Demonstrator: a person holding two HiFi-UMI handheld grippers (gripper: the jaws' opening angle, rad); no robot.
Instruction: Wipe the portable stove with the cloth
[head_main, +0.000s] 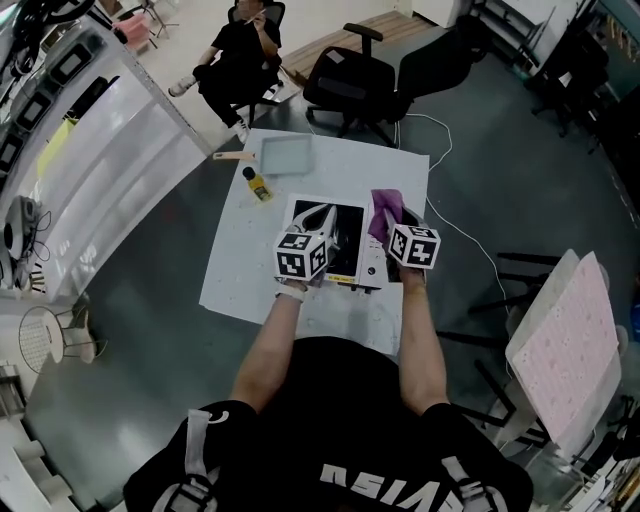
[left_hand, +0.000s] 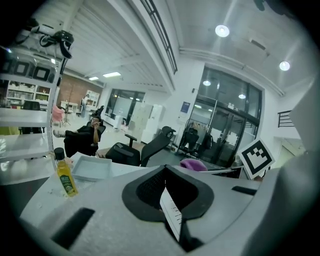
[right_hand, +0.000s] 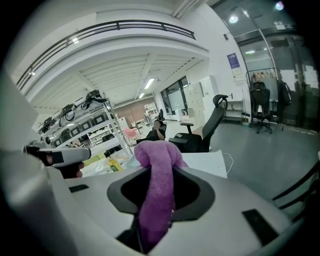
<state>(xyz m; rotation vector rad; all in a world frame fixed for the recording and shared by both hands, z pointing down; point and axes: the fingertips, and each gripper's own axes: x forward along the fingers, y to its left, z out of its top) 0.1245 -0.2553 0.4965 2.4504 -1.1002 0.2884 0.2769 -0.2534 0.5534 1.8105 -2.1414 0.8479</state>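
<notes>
The portable stove (head_main: 345, 258), black with white parts, sits in the middle of the white table (head_main: 240, 270). My right gripper (head_main: 395, 226) hangs over its right edge, shut on a purple cloth (head_main: 385, 208). In the right gripper view the cloth (right_hand: 159, 170) stands up out of the jaws (right_hand: 155, 207) and droops forward. My left gripper (head_main: 320, 236) hovers above the stove's front left. A thin white card-like piece (left_hand: 173, 212) with small printed marks sits pinched between its jaws (left_hand: 172, 210). What that piece belongs to is hidden. The cloth (left_hand: 192, 164) also shows beyond the left gripper.
A yellow oil bottle (head_main: 258, 186) and a pale shallow tray (head_main: 285, 155) stand at the table's far side. Behind them are black office chairs (head_main: 350, 85) and a seated person (head_main: 240, 55). A shelf rack lines the left; a pink board (head_main: 565, 340) leans at the right.
</notes>
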